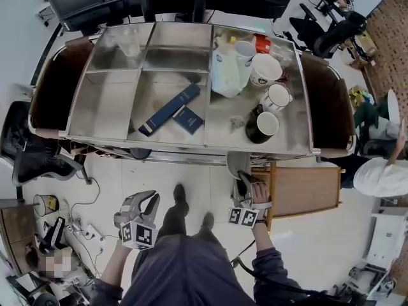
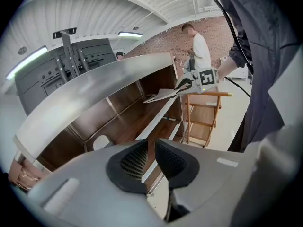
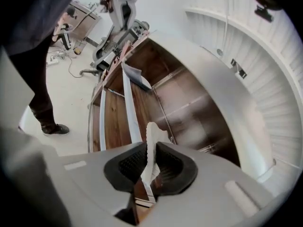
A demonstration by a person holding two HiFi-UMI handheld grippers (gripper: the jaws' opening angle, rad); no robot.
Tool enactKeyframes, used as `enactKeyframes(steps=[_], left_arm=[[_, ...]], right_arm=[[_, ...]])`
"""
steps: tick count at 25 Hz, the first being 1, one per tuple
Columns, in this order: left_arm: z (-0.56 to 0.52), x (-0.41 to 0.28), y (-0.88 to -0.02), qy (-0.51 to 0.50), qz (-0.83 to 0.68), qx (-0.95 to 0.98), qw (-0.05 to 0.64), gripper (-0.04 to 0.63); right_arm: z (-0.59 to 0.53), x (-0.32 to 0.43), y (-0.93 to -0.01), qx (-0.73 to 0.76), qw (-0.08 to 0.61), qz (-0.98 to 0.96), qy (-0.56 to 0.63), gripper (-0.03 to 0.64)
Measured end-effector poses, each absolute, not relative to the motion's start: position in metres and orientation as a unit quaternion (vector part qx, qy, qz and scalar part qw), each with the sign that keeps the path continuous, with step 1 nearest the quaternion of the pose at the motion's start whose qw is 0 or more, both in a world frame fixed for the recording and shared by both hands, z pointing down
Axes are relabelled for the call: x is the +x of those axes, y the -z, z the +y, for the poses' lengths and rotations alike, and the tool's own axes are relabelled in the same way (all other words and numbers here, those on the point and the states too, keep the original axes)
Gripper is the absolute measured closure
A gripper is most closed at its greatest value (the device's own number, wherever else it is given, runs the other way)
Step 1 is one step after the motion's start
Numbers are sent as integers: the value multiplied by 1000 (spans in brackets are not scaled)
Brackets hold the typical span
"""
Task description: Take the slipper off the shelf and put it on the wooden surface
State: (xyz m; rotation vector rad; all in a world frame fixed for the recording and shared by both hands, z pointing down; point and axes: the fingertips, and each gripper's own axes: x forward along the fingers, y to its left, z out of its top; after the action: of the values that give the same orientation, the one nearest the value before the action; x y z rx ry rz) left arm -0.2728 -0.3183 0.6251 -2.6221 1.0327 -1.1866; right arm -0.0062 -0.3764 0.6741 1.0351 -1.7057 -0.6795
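The right gripper clamps the white slipper just in front of the shelf, leaving only the placing on the wooden surface beside the shelf; the left gripper is empty, jaws barely apart

Between the pads of the right gripper only a thin white edge of the slipper shows; the rest is hidden behind them. In the head view the steel cart top hides the shelves beyond that gripper.
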Motion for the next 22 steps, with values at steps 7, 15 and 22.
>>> enactKeyframes(steps=[7, 15, 22], left_arm=[[-269, -180, -630, 362, 307, -878, 56, 540], [-139, -48, -643, 359, 338, -868, 60, 546], [-32, 31, -624, 366, 351, -861, 35, 547]], right_arm=[[-243, 34, -628, 399, 475, -719, 312, 586], [-88, 179, -622, 395, 460, -721, 336, 586], [-26, 342, -693, 404, 513, -697, 297, 586]])
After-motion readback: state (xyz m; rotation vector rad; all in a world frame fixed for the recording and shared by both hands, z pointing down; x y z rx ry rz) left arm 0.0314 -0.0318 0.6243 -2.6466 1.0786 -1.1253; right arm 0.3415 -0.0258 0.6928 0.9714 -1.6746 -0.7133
